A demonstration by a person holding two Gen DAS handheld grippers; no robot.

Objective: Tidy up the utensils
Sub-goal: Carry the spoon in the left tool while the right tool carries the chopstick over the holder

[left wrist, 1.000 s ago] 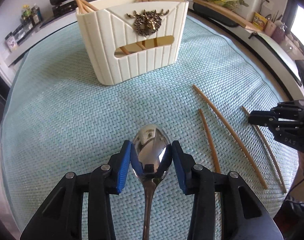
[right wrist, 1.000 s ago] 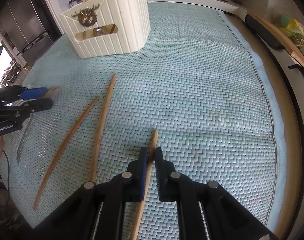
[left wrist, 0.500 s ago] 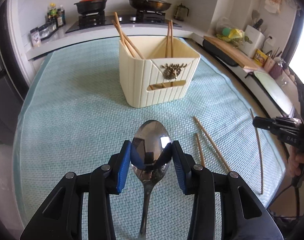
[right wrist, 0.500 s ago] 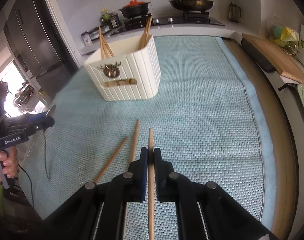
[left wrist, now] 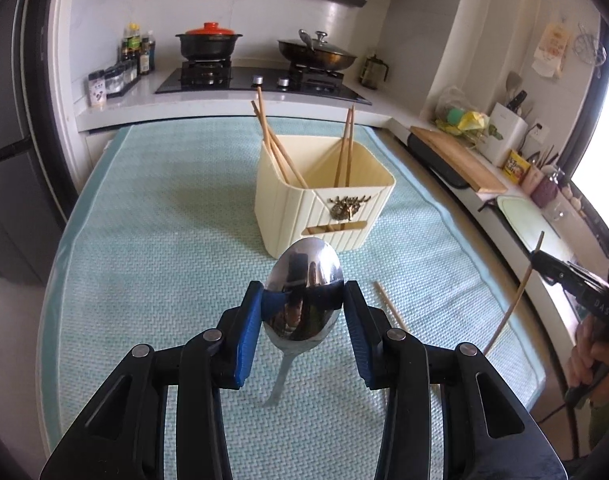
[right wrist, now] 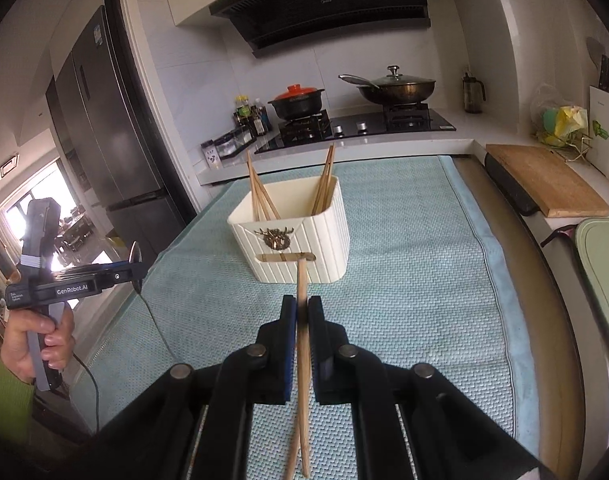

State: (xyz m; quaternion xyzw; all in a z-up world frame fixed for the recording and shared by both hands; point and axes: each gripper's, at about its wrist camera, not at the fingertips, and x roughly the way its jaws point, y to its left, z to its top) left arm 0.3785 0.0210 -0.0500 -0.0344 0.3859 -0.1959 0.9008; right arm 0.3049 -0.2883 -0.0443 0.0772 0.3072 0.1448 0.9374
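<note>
Four chopsticks already stand in the cream holder point(left wrist: 324, 196) at frame centre, while the left tool point(left wrist: 304, 312) clamps a spoon point(left wrist: 304, 292), the right tool point(right wrist: 302, 320) clamps another chopstick point(right wrist: 302, 320), and one chopstick point(left wrist: 390, 308) remains on the worktop point(left wrist: 144, 240).

You've got a shiny silver spoon point(left wrist: 304, 292) btwn blue pads point(left wrist: 248, 332) on the black left gripper point(left wrist: 304, 312), tan wooden chopstick point(right wrist: 303, 320) in the black right gripper point(right wrist: 302, 320). Cream ribbed holder point(left wrist: 324, 204) w/ bronze emblem point(left wrist: 346, 206) sits on pale teal woven-pattern mat point(left wrist: 164, 240). Green sleeve point(right wrist: 4, 396) by your left hand.
</note>
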